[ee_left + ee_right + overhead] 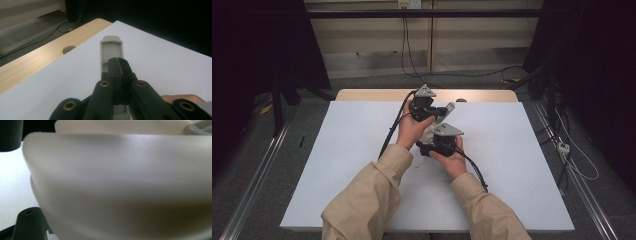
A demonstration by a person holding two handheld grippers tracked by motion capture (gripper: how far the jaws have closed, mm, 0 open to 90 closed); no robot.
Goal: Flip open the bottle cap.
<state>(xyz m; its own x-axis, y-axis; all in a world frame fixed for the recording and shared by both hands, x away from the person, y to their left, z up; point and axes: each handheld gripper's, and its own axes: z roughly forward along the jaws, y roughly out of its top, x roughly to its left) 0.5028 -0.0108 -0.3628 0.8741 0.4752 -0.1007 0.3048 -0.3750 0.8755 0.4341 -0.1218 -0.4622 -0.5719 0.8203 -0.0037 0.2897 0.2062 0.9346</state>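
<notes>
A pale, oblong plastic piece (439, 121) is held above the middle of the white board (337, 165), slanting between both grippers. My left gripper (443, 111) grips its far end. In the left gripper view the black jaws of my left gripper (117, 65) are pressed together on the piece (111, 48), which sticks out ahead of them. My right gripper (430, 137), under its grey plate, holds the near end. In the right gripper view the piece (120, 182) sits blurred right in front of the lens and hides the jaw tips.
The white board lies on a wooden table (362, 95) with a round hole (68, 49) near its far edge. Cables (412, 65) run over the floor behind, metal rails (257, 175) flank both sides, and dark curtains (592, 75) stand around.
</notes>
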